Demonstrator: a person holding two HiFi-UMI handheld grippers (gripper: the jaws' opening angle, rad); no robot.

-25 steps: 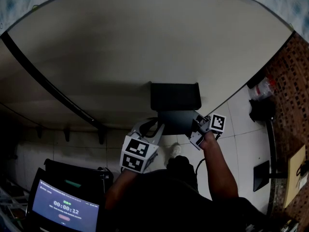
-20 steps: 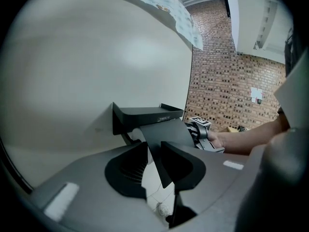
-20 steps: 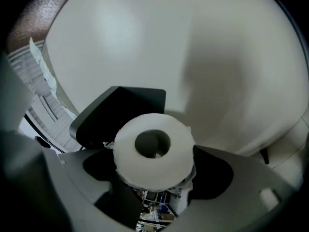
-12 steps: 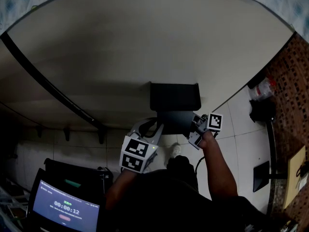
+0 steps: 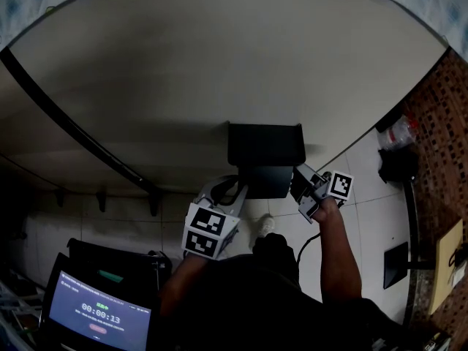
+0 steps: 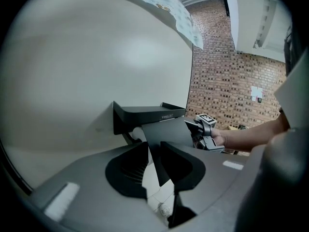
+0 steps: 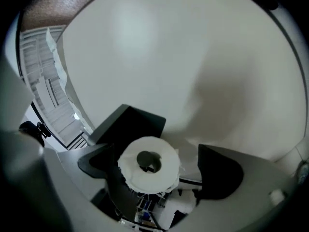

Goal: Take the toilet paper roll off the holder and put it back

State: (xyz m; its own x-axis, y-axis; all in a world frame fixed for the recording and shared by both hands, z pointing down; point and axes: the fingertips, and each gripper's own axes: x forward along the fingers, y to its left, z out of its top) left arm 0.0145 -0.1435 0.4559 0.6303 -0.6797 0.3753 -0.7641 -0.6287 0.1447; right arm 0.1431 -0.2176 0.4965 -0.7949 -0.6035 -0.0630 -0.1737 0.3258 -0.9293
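Note:
A black wall holder [image 5: 265,143] with a flat shelf top has a hinged cover flap [image 5: 267,181] hanging in front. My left gripper [image 5: 232,190] is shut on that flap's lower edge [image 6: 157,153], and the flap stands tilted out from the wall. The white toilet paper roll [image 7: 148,164] sits in the holder under the flap, seen end-on with its dark core. My right gripper [image 5: 303,185] is at the holder's right end; its jaws are opening with the roll between them, and the right pad [image 7: 219,170] stands apart from the paper. In the left gripper view a bit of the roll [image 6: 139,133] shows beneath the shelf.
The holder hangs on a plain pale wall [image 5: 219,64] crossed by a dark slanted bar [image 5: 73,130]. Tiled floor [image 5: 365,174] lies below, with brick [image 5: 439,115] and dark items [image 5: 395,163] at the right. A lit timer screen [image 5: 99,316] stands at the lower left.
My right gripper has drawn a little to the right, away from the holder's end, and its jaws have spread. The left gripper has stayed on the flap.

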